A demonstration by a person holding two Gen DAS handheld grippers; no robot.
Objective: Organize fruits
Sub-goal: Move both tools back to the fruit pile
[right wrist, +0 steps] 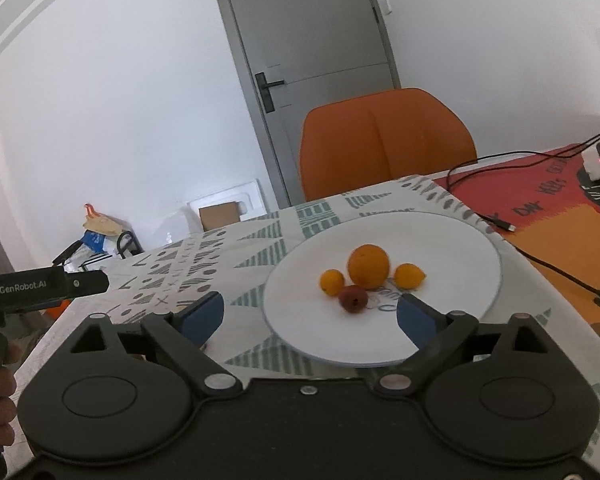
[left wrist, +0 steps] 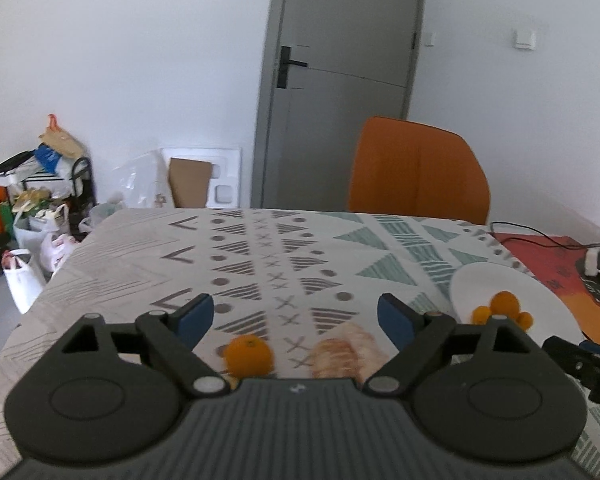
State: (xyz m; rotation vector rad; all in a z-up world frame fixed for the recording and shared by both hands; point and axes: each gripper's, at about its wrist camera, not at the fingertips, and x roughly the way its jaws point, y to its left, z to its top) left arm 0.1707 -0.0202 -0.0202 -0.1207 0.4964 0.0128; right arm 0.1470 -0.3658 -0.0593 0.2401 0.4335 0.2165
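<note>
A white plate lies on the patterned tablecloth. On it sit a large orange, two small orange fruits and a dark red fruit. My right gripper is open and empty, just short of the plate's near rim. In the left wrist view an orange and a pale peach-coloured fruit lie on the cloth, close under my open, empty left gripper. The plate shows at the right there.
An orange chair stands behind the table's far edge. A red-orange mat with black cables and a white device lies right of the plate. Bags and boxes stand on the floor to the left.
</note>
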